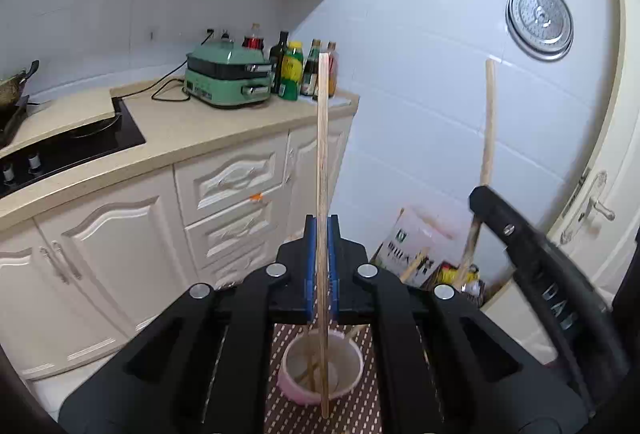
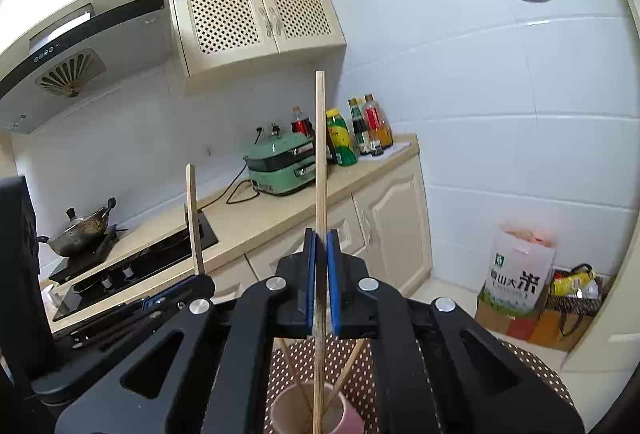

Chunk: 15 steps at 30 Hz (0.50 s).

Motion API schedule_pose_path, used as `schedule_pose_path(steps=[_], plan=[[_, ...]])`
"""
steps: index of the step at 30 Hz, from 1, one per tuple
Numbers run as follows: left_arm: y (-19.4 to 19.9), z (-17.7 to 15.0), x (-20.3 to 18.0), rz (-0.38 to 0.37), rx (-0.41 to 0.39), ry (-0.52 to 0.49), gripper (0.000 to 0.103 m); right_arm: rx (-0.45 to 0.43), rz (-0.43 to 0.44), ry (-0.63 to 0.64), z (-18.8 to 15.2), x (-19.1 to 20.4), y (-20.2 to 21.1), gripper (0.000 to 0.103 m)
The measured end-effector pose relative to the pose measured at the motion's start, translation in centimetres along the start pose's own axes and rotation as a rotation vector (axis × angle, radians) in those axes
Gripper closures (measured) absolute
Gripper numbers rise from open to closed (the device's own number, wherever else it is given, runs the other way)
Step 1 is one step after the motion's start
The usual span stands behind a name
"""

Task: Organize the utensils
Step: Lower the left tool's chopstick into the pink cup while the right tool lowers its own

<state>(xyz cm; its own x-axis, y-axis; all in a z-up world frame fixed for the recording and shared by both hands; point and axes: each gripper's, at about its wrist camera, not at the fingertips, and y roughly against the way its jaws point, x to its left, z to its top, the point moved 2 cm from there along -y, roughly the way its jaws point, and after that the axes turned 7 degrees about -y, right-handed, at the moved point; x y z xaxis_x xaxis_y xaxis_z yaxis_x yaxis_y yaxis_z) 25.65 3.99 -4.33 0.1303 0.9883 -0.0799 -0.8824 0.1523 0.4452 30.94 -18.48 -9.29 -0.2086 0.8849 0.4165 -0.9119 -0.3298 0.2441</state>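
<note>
two chopsticks poised over the cup

black linkages fill the bottom of each frame. your left gripper [image 1: 322, 230] pinches one chopstick [image 1: 322, 162] between its blue pads, upright, lower end hanging by the pink cup [image 1: 320, 366] at bottom centre; whether it is inside the rim, you cannot tell. your right gripper [image 2: 321, 242] clamps a second chopstick [image 2: 320, 154] likewise, tip down in the cup beside several sticks already leaning there. holding them vertical lets each drop straight in. only the right view shows the range hood [image 2: 76, 46], upper left.
</note>
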Motion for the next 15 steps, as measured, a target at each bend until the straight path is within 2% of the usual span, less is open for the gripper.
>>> schedule_pose_path(steps=[4,8,15], plan=[[-1.3,-1.1,-0.1,0.017,-0.055,-0.018,0.097,-0.034,0.030,-0.011,-1.5,-0.7,-1.1,0.099],[-2.4,-2.6,-0.1,0.006,-0.104,-0.026,0.097,-0.060,0.040,0.032,-3.5,-1.2,-2.2,0.099],[-4.0,-5.6,0.8,-0.002,-0.091,-0.014,0.097,-0.025,0.086,-0.009,-6.8,-2.9,-3.6,0.098]])
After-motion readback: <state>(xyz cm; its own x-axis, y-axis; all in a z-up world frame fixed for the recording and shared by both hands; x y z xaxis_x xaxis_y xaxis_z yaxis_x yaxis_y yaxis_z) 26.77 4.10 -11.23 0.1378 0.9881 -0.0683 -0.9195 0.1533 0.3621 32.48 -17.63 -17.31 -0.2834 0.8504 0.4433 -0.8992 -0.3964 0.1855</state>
